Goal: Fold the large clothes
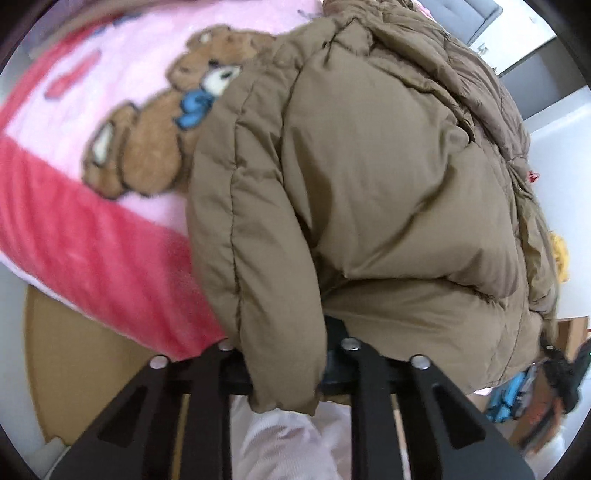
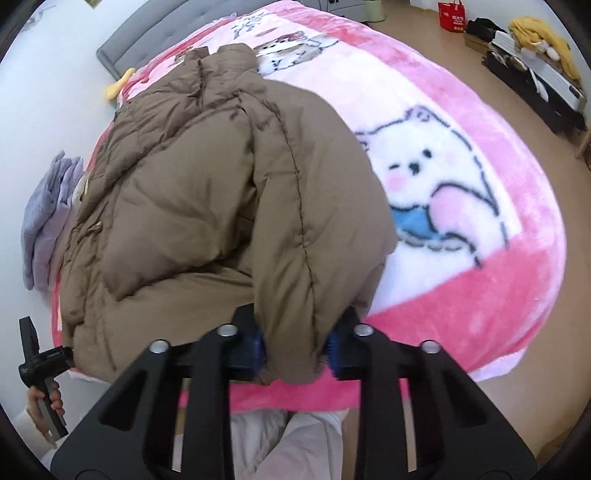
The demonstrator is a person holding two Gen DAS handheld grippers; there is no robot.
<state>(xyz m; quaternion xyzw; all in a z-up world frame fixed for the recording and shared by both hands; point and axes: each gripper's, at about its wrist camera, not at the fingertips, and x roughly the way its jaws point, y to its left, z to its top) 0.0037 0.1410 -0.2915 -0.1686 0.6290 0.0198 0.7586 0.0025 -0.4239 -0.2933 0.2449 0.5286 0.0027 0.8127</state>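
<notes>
A brown puffer jacket [image 1: 369,166] lies on a pink cartoon blanket [image 1: 74,229] on a bed. In the left wrist view my left gripper [image 1: 286,365] is shut on the jacket's hem corner at its near edge. In the right wrist view the jacket [image 2: 207,199] fills the left half, and my right gripper [image 2: 295,347] is shut on the other near corner, a sleeve-like fold between its blue pads [image 2: 258,347]. My left gripper also shows at the far left of that view [image 2: 37,362], held by a hand.
The blanket [image 2: 461,177] spreads to the right with a white bear print. A grey headboard [image 2: 147,40] stands at the far end. Lilac cloth [image 2: 48,206] lies left of the jacket. A red bag [image 2: 452,14] and piled things [image 2: 535,48] stand on the brown floor.
</notes>
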